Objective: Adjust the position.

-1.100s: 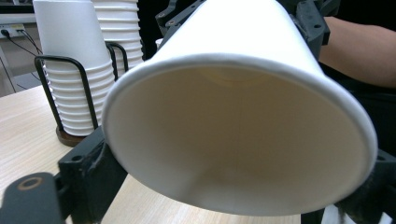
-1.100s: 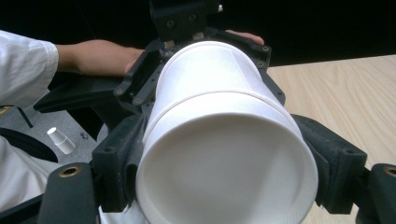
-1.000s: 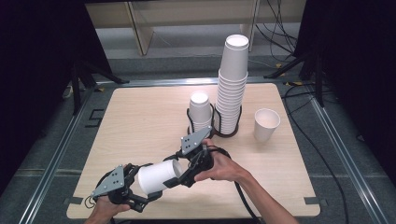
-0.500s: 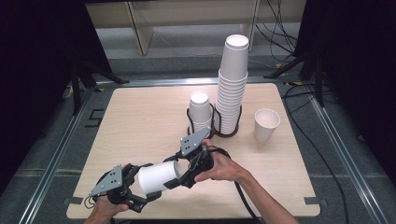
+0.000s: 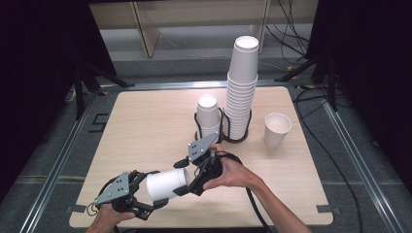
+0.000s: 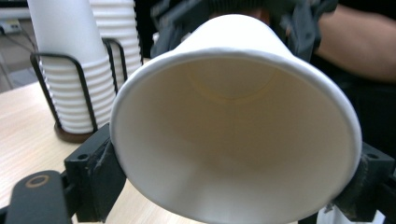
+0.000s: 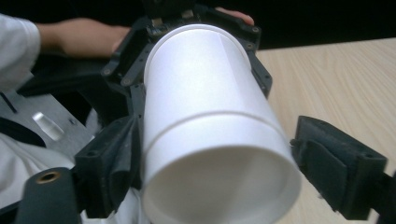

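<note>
A white paper cup (image 5: 166,184) hangs on its side above the table's front edge, between my two grippers. My left gripper (image 5: 148,196) sits at the cup's mouth end. In the left gripper view the open mouth (image 6: 233,135) faces the camera. The left gripper (image 6: 231,184) has just been closing, and its pads (image 6: 95,175) press on the rim from both sides. My right gripper (image 5: 183,182) grips the base end. In the right gripper view the cup (image 7: 210,140) sits between that gripper's (image 7: 219,170) pads. A ridge line runs around its middle.
A tall stack of white cups (image 5: 241,87) and a shorter stack (image 5: 208,115) stand in a black wire holder at the table's centre back. A single cup (image 5: 277,129) stands upright to the right of them. The wooden table (image 5: 145,121) has bare room at the left.
The left gripper's jaws have drawn in onto the cup's mouth end. Both hands and the cup stay where they were.
</note>
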`<state>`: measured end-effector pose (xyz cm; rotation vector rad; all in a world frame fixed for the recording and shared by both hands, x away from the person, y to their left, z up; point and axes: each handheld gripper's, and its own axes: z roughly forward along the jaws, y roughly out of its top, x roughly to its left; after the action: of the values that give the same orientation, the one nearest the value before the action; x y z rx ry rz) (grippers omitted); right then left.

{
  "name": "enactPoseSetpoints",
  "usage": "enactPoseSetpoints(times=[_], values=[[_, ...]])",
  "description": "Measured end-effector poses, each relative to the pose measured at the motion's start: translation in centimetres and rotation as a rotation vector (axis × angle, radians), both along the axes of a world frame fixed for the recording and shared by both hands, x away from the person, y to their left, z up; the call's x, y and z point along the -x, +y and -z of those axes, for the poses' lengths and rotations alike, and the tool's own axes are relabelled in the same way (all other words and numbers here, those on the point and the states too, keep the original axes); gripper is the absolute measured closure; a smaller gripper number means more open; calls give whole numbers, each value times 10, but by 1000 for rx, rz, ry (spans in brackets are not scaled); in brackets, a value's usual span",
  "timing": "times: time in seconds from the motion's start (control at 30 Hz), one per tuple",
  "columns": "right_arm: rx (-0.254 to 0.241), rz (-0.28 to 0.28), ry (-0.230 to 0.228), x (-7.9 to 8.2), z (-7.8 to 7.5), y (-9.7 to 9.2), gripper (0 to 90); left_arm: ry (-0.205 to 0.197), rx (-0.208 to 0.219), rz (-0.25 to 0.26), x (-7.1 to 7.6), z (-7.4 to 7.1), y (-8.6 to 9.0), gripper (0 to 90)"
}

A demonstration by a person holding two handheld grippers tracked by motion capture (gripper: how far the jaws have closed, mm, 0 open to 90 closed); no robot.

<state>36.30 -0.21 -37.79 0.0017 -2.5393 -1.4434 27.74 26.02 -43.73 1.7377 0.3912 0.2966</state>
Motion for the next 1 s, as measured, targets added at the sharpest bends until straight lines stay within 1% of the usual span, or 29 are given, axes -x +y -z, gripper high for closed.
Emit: enactPoseSetpoints(times=[0.03, 0.07, 0.1, 0.13, 0.17, 0.2, 0.23, 0.27, 0.3, 0.33, 0.37, 0.4, 0.43, 0.47, 0.5, 0.53, 0.57, 0.6, 0.63, 0.67, 0.7, 0.77, 0.83, 0.93, 1.0], values=[[16, 2, -55, 0, -2, 0, 154, 6, -28, -7, 1, 0, -1, 130], [46, 25, -72, 2, -5, -2, 159, 5, -37, -5, 0, 1, -2, 130], [53, 22, -102, 3, -8, -2, 163, 9, -57, -15, 0, 2, -4, 130], [77, 27, -119, 6, -11, -3, 155, 9, -76, -14, 0, 2, -5, 130], [115, 28, -152, 9, -14, -3, 158, 13, -100, -17, 1, 2, -6, 130], [147, 33, -190, 11, -16, -3, 161, 13, -97, -16, 0, 4, -7, 130], [176, 37, -220, 14, -19, -3, 158, 19, -120, -21, 1, 3, -7, 130], [212, 36, -247, 16, -20, -2, 160, 15, -118, -18, 0, 4, -8, 129], [243, 44, -257, 21, -22, -2, 165, 16, -135, -18, 0, 4, -8, 129], [251, 14, -302, 21, -21, 1, 165, 17, -152, -26, 1, 4, -9, 130], [284, 10, -320, 25, -21, 3, 166, 18, -162, -25, 1, 4, -9, 130], [306, 10, -329, 28, -20, 6, 170, 20, -156, -24, 1, 5, -11, 129], [333, 17, -344, 31, -20, 8, 171, 16, -181, -23, 1, 4, -11, 129], [351, 12, -364, 31, -19, 11, 171, 20, -197, -29, 2, 4, -11, 129], [365, 14, -372, 33, -17, 14, 171, 17, -201, -25, 2, 5, -12, 129], [375, 5, -389, 33, -15, 16, 172, 24, -212, -26, 3, 5, -13, 129], [394, 7, -406, 34, -14, 19, 175, 10, -254, -27, 2, 4, -12, 129], [411, 5, -416, 35, -13, 20, 175, 17, -243, -31, 3, 4, -13, 129], [419, 5, -416, 35, -12, 22, 175, 15, -245, -27, 3, 4, -13, 129], [421, -3, -418, 35, -11, 23, 175, 14, -250, -31, 3, 4, -14, 129], [419, -9, -417, 35, -9, 24, 175, 22, -248, -36, 4, 5, -14, 129], [427, -5, -417, 35, -7, 26, 175, 23, -262, -35, 4, 4, -14, 129], [432, -15, -417, 35, -4, 28, 176, 26, -256, -30, 4, 5, -16, 129], [441, -23, -409, 37, 1, 31, 179, 26, -279, -19, 5, 3, -17, 128], [453, -32, -419, 37, 3, 34, 183, 27, -289, -20, 6, 3, -17, 128]])
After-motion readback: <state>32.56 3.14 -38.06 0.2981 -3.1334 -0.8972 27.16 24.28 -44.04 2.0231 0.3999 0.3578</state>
